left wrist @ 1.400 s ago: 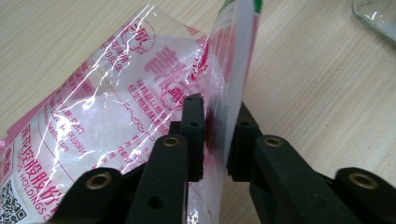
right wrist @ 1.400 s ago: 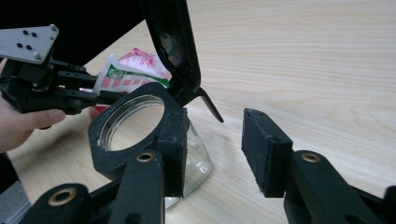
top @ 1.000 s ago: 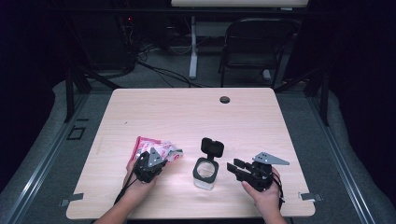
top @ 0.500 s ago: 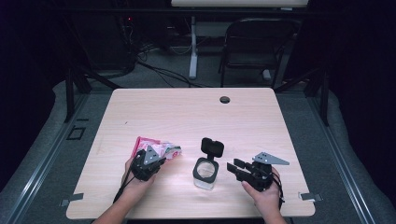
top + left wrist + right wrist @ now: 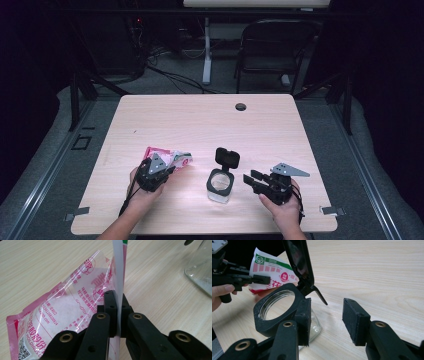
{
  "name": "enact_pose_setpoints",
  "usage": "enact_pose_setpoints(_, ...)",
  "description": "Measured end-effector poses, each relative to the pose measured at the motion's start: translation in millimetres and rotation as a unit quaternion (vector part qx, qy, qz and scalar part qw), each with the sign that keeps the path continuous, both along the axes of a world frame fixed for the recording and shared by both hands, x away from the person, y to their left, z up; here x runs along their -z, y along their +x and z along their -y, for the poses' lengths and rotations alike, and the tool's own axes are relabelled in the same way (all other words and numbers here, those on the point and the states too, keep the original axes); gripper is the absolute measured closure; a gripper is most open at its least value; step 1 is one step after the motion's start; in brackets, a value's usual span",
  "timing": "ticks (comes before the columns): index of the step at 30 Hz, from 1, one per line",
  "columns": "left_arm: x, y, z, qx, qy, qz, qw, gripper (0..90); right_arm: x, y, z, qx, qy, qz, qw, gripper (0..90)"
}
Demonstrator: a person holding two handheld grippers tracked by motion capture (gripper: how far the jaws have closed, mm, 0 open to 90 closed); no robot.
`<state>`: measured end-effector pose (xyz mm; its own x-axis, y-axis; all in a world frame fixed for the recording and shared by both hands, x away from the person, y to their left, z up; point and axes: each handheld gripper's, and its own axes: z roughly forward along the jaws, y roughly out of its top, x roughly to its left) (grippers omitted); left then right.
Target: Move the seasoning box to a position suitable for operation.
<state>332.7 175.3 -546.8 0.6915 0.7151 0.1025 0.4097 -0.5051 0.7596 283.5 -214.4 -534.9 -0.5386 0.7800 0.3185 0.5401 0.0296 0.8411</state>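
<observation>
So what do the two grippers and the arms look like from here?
Both are matte black: the left gripper and right gripper each carry a grey three-cornered plate and jaws with brass-coloured pivot rivets. Black cables trail along the forearms, which are bare, with no sleeves in sight.

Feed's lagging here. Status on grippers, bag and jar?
Left hand-held gripper shut on bag. Right hand-held gripper open, beside jar, not gripping. Jar lid flipped up, mouth open. Nothing in the way.
</observation>
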Motion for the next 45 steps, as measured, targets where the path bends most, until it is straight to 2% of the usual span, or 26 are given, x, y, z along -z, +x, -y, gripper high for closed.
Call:
enact_pose_setpoints(2, -4.1, -0.1, -2.9, -0.004, -0.006, 0.002, 1.0, 90.0, -0.4, -0.3, 0.4, 0.002, -0.001, 0.001, 1.0, 58.9)
enact_pose_setpoints(7, -20.1, -1.7, -14.7, -0.012, -0.023, 0.027, 0.9993, 90.0, -0.6, -0.4, 0.8, 0.002, -0.003, 0.0, 1.0, 58.9)
enact_pose_setpoints(13, -34.1, -6.9, -26.9, -0.024, -0.03, 0.052, 0.9979, 90.0, -0.1, -0.2, -0.9, 0.0, -0.004, 0.0, 1.0, 58.9)
enact_pose_setpoints(17, -42.1, -9.3, -27.9, -0.024, -0.022, 0.069, 0.9971, 90.0, 0.0, -0.1, -0.5, 0.003, -0.003, 0.001, 1.0, 58.9)
enact_pose_setpoints(25, -62.3, -8.5, -23.8, -0.012, -0.01, 0.084, 0.9963, 90.0, -0.5, -2.0, 0.5, 0.011, 0.0, 0.001, 0.9999, 58.9)
enact_pose_setpoints(28, -70.5, -6.9, -22.6, -0.01, 0.0, 0.09, 0.9959, 90.0, -0.5, -1.9, 1.1, 0.011, -0.001, 0.0, 0.9999, 58.9)
enact_pose_setpoints(32, -84.0, -4.7, -22.9, -0.011, -0.003, 0.103, 0.9947, 90.0, -0.8, -2.0, 1.9, 0.013, 0.004, 0.002, 0.9999, 58.9)
enact_pose_setpoints(37, -95.8, -5.6, -16.4, 0.005, -0.015, 0.105, 0.9944, 90.0, -1.1, -1.9, 2.9, 0.013, 0.002, 0.002, 0.9999, 58.9)
enact_pose_setpoints(45, -100.7, -13.3, 14.4, 0.053, -0.024, 0.11, 0.9923, 90.0, -1.8, -2.3, 2.8, 0.011, 0.001, 0.007, 0.9999, 59.2)
